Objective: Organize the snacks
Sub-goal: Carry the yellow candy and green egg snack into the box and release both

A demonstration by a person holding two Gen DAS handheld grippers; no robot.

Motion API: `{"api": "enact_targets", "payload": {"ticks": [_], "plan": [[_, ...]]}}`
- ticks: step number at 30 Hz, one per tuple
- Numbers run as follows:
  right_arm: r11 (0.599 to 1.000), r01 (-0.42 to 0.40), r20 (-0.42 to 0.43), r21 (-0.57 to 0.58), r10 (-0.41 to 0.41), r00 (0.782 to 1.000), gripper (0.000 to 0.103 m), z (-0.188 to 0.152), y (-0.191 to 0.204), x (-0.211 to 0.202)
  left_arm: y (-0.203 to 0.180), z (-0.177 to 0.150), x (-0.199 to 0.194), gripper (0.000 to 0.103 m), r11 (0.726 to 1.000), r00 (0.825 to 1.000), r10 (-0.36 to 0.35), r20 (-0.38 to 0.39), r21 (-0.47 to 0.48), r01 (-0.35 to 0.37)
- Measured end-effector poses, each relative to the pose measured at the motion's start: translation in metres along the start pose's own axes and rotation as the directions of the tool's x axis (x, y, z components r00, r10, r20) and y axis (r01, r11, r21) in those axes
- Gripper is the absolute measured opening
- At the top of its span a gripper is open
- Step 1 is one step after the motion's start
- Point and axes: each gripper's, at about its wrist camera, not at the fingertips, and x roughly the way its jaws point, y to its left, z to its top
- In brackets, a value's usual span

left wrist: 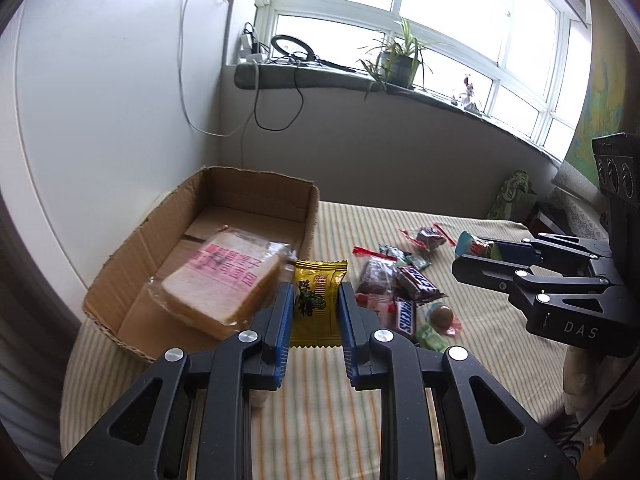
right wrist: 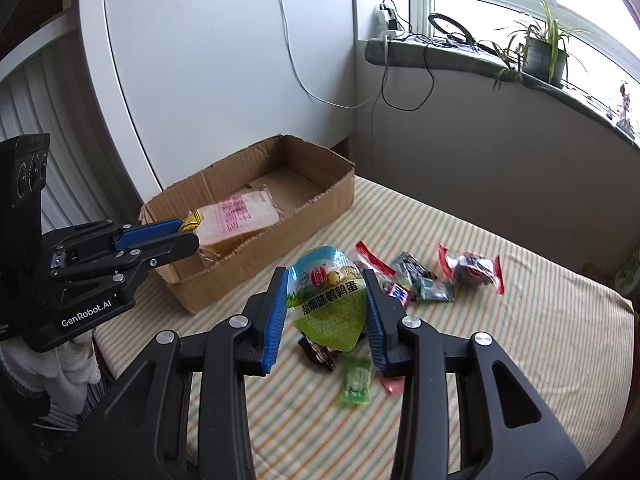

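Observation:
My left gripper is shut on a yellow snack packet and holds it above the striped table, beside the near right corner of the open cardboard box. A wrapped slice of bread lies in the box. My right gripper is shut on a green quail-egg pack, held above the pile of loose snacks. The right gripper also shows in the left wrist view, and the left gripper in the right wrist view, next to the box.
Loose snacks lie on the striped cloth: Snickers bars, red-wrapped sweets, a green candy. A white panel stands behind the box. A windowsill with a potted plant and cables runs along the back.

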Motion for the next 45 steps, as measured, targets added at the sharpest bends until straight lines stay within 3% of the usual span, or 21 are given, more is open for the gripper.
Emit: {"api": "enact_targets", "payload": {"ticks": [10, 23, 43, 45], "plan": [[0.996, -0.067, -0.008, -0.064, 0.067, 0.998, 0.037, 0.04, 0.046, 0.045, 0.042, 0.005, 0.0, 0.021, 0.997, 0.998, 0.059, 0.018, -0.052, -0.058], [0.992, -0.096, -0.067, -0.077, 0.091, 0.994, 0.037, 0.056, 0.072, 0.093, 0.063, 0.002, 0.007, 0.021, 0.993, 0.996, 0.089, 0.01, -0.078, -0.088], [0.991, -0.101, -0.052, -0.089, 0.097, 0.994, 0.042, 0.06, 0.078, 0.092, 0.068, 0.001, 0.004, 0.021, 0.991, 0.995, 0.103, 0.01, -0.09, -0.101], [0.991, -0.099, -0.047, -0.086, 0.095, 0.994, 0.046, 0.061, 0.077, 0.091, 0.068, 0.001, 0.004, 0.022, 0.99, 0.994, 0.107, 0.008, -0.089, -0.106]]}}
